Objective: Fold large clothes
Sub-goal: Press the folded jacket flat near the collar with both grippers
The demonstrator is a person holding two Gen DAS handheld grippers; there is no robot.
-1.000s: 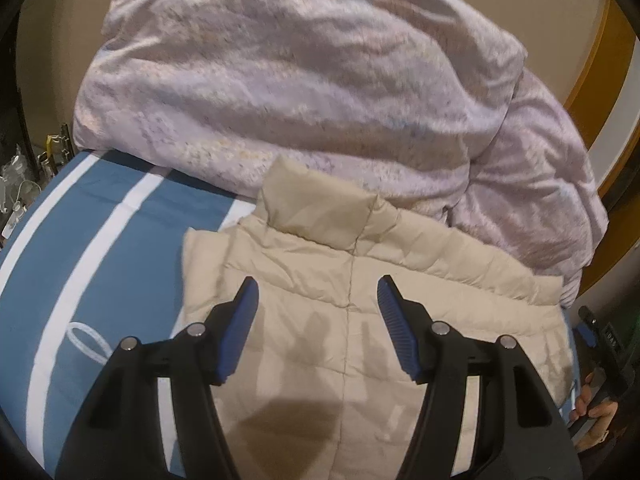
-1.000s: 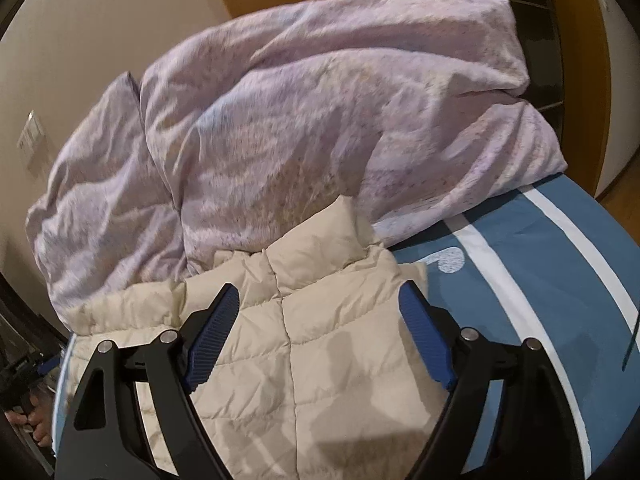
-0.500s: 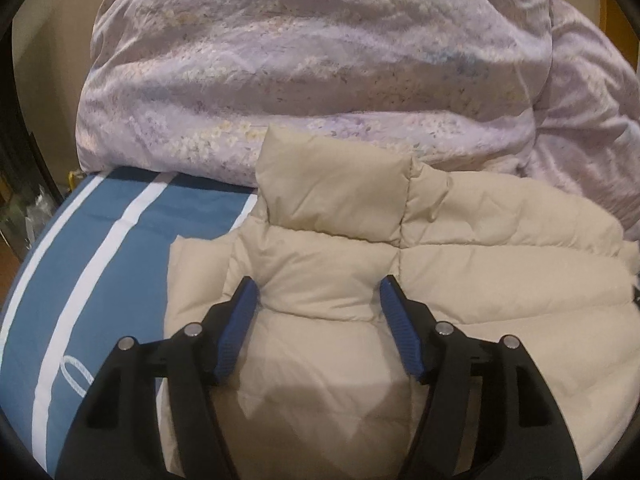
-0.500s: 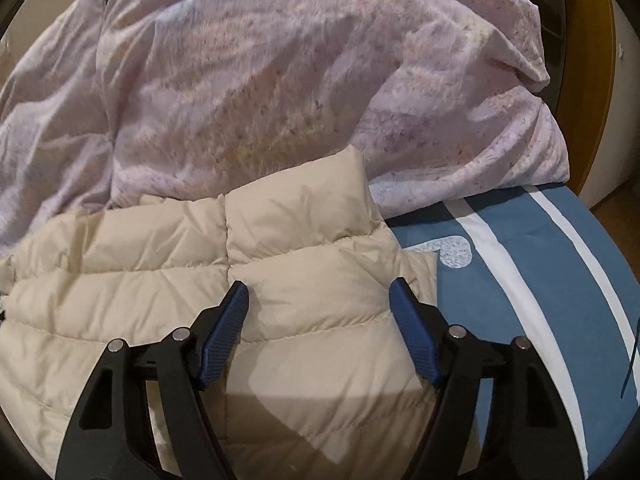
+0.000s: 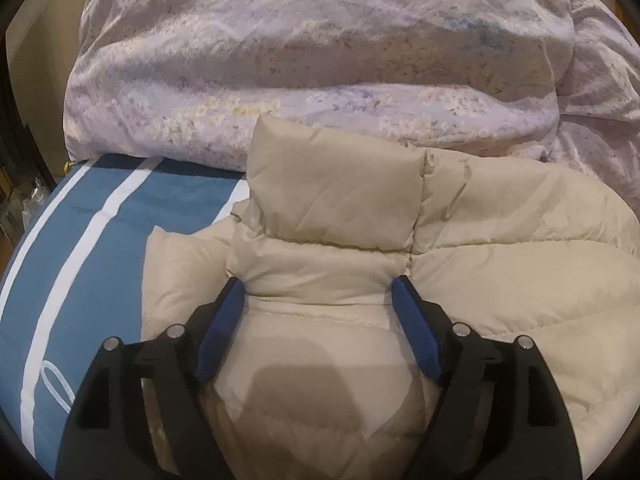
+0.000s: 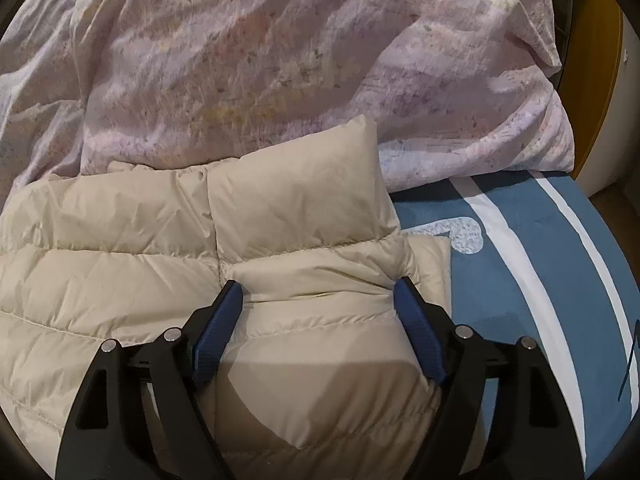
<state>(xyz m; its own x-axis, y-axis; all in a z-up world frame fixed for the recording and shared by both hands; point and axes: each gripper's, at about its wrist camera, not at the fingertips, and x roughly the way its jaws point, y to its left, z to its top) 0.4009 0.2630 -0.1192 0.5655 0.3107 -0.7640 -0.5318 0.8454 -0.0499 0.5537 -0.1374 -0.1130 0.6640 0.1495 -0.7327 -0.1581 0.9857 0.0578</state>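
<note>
Both tongs (image 5: 316, 292) (image 6: 318, 294) gape astride jacket (image 5: 500, 264) edges, blue bedcover (image 6: 540, 280) beside.

Warm, dimmish indoor light falls from above and behind, throwing soft grey shadows of each tool onto the beige puffer jacket (image 5: 500, 240) low in both views. Fisheye bending curves the striped blue bedcover (image 6: 532, 280) (strongest at the rims), with black vignetted corners. The lilac duvet (image 5: 320, 60) looks slightly soft and grainy.

Two close wrist views, steeply downward, both sharing the beige jacket (image 5: 500, 248) collar.
</note>
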